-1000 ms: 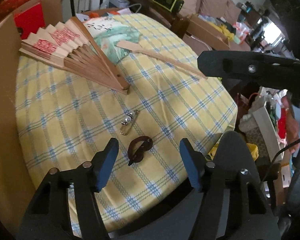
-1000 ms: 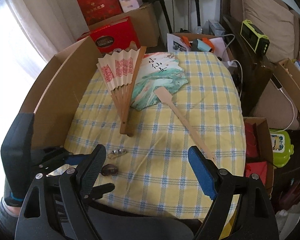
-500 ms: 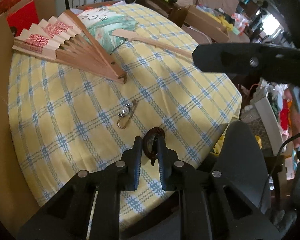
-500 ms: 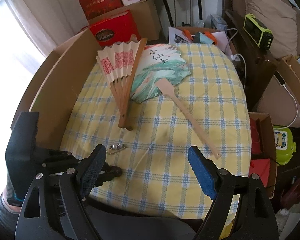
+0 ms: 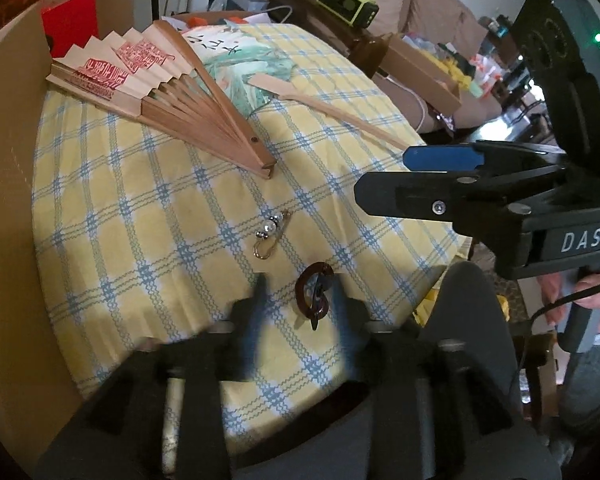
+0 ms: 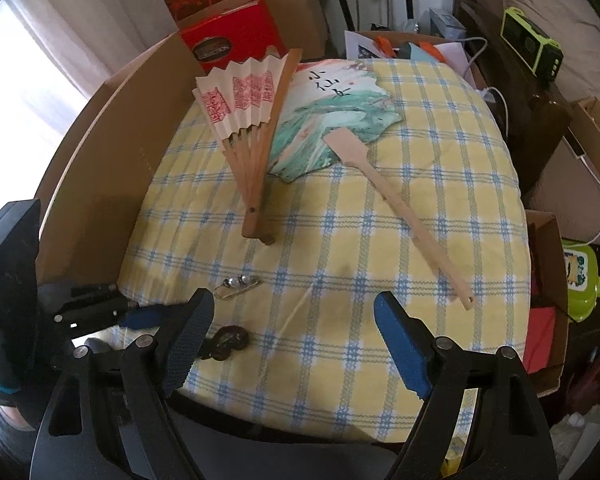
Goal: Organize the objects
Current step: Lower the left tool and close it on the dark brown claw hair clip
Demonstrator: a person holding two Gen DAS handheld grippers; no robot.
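Note:
A dark brown hair clip (image 5: pixel 314 290) lies on the yellow checked tablecloth (image 5: pixel 140 208) near the front edge, between the blurred fingers of my left gripper (image 5: pixel 298 300), which stands open around it without gripping. The clip also shows in the right wrist view (image 6: pixel 230 340). A silver pearl pin (image 5: pixel 269 234) lies just beyond it. My right gripper (image 6: pixel 290 340) is open and empty above the front of the table; it also shows at the right of the left wrist view (image 5: pixel 440 176).
A folding paper fan (image 6: pixel 246 120), a painted round fan (image 6: pixel 336 120) and a wooden spatula (image 6: pixel 400 208) lie farther back. A cardboard wall (image 6: pixel 100 160) lines the left side. Boxes and a sofa (image 6: pixel 560 20) crowd the right.
My left gripper was shut on the hair clip half a second ago; its jaws have opened and it has let go. The clip rests on the cloth. The right gripper came closer.

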